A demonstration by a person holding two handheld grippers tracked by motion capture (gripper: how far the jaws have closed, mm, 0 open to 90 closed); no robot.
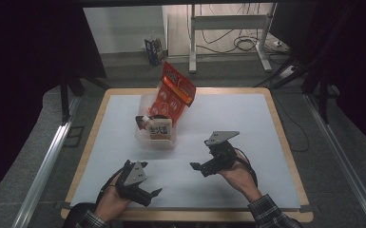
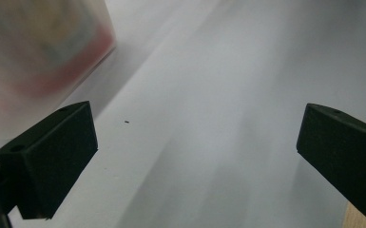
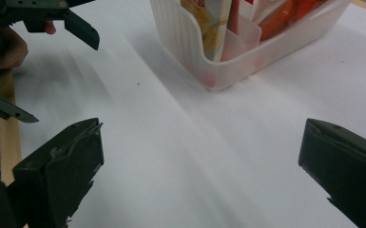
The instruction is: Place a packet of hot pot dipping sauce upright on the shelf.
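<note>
Two grippers are on the work surface, correct?

Correct. Count: one left gripper (image 1: 148, 194), one right gripper (image 1: 200, 169), each held in one hand over the white sheet (image 1: 247, 137) that covers the table (image 1: 285, 142).

State of the left gripper?

Its two black jaws are spread wide with nothing between them; white sheet lies in the gap in the left gripper view. It sits at the near left of the sheet, in front of the bin and apart from it. A blurred pale and red mass shows at the top left of that view; what it is cannot be told.

Next item to the right?

One translucent plastic bin (image 1: 142, 137), standing on the sheet left of centre, toward the far edge. It holds two packets that can be counted: one beige packet (image 1: 160, 129) at the near end, one red-orange packet (image 1: 175, 92) leaning up out of the far end. Further contents cannot be counted.

And the right gripper?

Jaws likewise spread wide, holding nothing. It sits right of centre, near the bin's near corner but not touching it. In the right gripper view, the bin (image 3: 204, 52) stands ahead and the left gripper (image 3: 52, 66) shows at the upper left.
</note>
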